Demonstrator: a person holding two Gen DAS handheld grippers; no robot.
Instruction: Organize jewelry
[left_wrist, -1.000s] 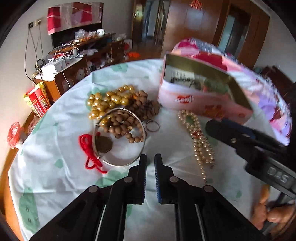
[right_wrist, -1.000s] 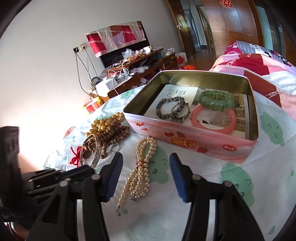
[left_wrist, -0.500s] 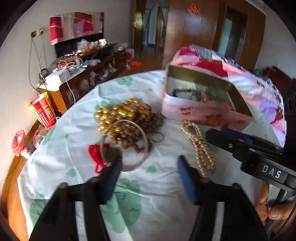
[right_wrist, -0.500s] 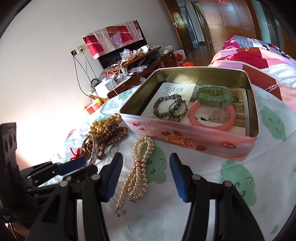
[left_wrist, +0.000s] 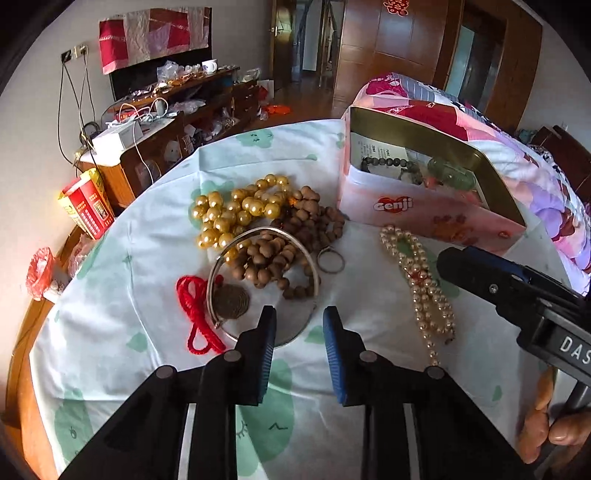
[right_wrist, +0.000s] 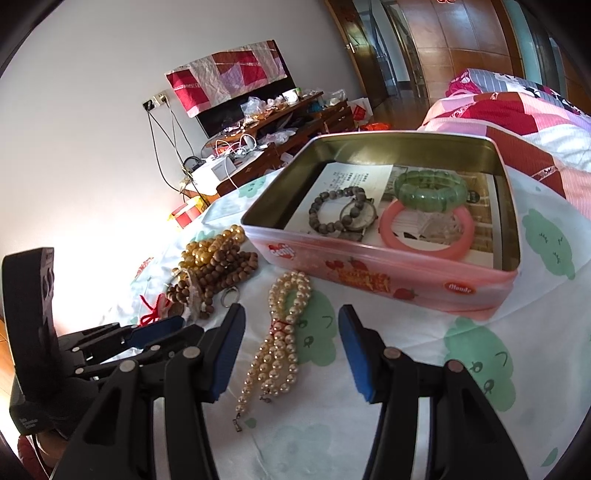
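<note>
A pink tin stands open on the table and holds a green bracelet, a pink bangle, a dark bead bracelet and a watch. A pearl necklace lies in front of it. To its left lie gold beads, brown beads, a silver bangle, a small ring and a red cord. My left gripper is open, just short of the silver bangle. My right gripper is open over the pearl necklace.
The table has a white cloth with green prints. A red and pink quilt lies behind the tin. A cluttered wooden sideboard and a red carton stand beyond the table's left edge.
My left gripper has opened from shut, then narrowed a little, and now sits close to the silver bangle. My right gripper stays open over the pearls.
</note>
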